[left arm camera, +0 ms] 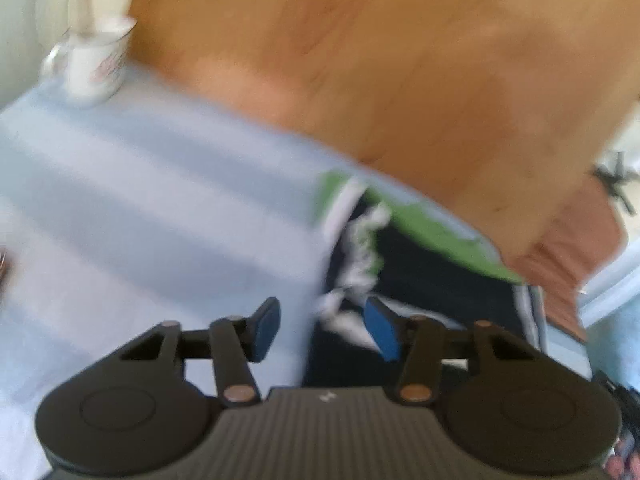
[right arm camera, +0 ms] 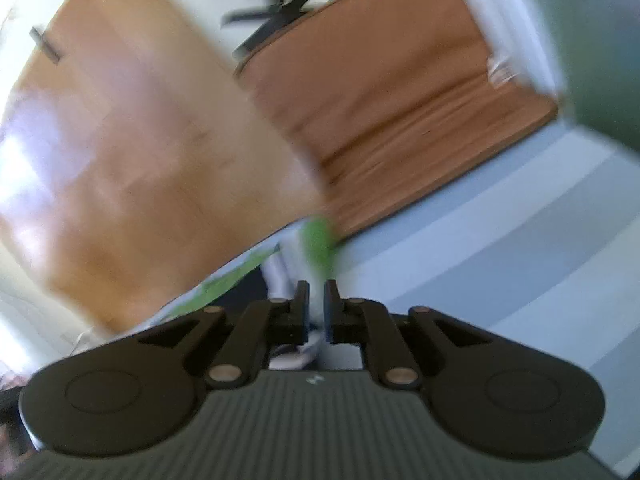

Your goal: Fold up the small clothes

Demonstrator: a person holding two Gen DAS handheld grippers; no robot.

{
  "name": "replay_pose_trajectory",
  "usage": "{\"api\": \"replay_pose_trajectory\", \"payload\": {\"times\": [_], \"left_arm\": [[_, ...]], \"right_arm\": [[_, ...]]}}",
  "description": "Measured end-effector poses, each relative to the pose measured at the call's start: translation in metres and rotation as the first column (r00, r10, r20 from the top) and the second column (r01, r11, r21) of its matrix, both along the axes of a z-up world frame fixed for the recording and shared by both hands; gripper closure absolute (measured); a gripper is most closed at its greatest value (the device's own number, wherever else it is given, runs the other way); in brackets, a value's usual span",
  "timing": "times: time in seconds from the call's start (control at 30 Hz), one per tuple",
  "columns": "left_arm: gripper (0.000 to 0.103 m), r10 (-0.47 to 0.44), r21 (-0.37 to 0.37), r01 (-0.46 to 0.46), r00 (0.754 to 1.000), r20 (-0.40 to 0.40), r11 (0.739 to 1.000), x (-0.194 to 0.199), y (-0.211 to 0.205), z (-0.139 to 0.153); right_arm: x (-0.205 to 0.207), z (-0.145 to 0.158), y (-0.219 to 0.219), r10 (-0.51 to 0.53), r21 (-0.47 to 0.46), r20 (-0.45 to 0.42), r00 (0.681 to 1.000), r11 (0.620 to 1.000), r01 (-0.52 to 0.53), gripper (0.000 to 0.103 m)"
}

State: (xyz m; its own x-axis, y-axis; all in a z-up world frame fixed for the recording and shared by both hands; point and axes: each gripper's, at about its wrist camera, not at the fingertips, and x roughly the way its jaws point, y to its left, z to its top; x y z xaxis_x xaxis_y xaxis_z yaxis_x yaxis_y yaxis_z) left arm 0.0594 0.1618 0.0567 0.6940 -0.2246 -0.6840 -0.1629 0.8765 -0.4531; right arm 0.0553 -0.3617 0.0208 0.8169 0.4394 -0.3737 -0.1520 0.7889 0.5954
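Both views are motion-blurred. In the left wrist view a small pair of dark navy shorts [left arm camera: 432,272] with a green waistband [left arm camera: 436,232] and a white drawstring [left arm camera: 360,248] lies on a blue-and-white striped cloth [left arm camera: 140,208]. My left gripper [left arm camera: 324,328] is open, its blue pads just above the drawstring and the shorts' edge. In the right wrist view my right gripper [right arm camera: 316,308] is shut on the shorts' white-and-green edge [right arm camera: 316,248], with fabric pinched between the fingers.
A white mug [left arm camera: 96,60] stands on the striped cloth at the far left. The wooden table top [left arm camera: 380,72] lies beyond the cloth. A chair with a brown cushion [right arm camera: 400,100] stands beside the table, and black chair legs [right arm camera: 280,16] show farther off.
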Motion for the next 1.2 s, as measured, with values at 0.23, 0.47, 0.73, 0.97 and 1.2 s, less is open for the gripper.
{"api": "replay_pose_trajectory", "payload": {"times": [0.23,0.47,0.73,0.97,1.2], "left_arm": [[0.052,-0.158,0.067,0.155,0.986,0.047,0.986,-0.048,0.008,-0.019],[0.048,-0.288,0.183,0.269,0.954,0.083,0.945,-0.048,-0.020,-0.018],[0.044,-0.421,0.290,0.376,0.900,0.113,0.880,-0.029,-0.048,-0.028],[0.044,-0.458,0.248,0.422,0.882,0.110,0.872,-0.011,-0.056,-0.038],[0.094,-0.445,0.336,0.395,0.892,0.084,0.855,-0.015,-0.071,-0.032]], "right_arm": [[-0.089,-0.001,0.020,0.407,-0.213,0.077,0.910,0.898,-0.384,0.035],[-0.081,-0.036,0.049,0.478,-0.222,-0.099,0.873,0.844,-0.488,0.092],[-0.070,0.001,0.016,0.287,-0.152,0.096,0.953,0.951,-0.271,0.091],[-0.049,-0.016,0.017,0.169,-0.144,0.024,0.985,0.976,-0.164,0.091],[-0.043,-0.012,0.020,0.148,-0.135,0.041,0.988,0.981,-0.142,0.091]]}}
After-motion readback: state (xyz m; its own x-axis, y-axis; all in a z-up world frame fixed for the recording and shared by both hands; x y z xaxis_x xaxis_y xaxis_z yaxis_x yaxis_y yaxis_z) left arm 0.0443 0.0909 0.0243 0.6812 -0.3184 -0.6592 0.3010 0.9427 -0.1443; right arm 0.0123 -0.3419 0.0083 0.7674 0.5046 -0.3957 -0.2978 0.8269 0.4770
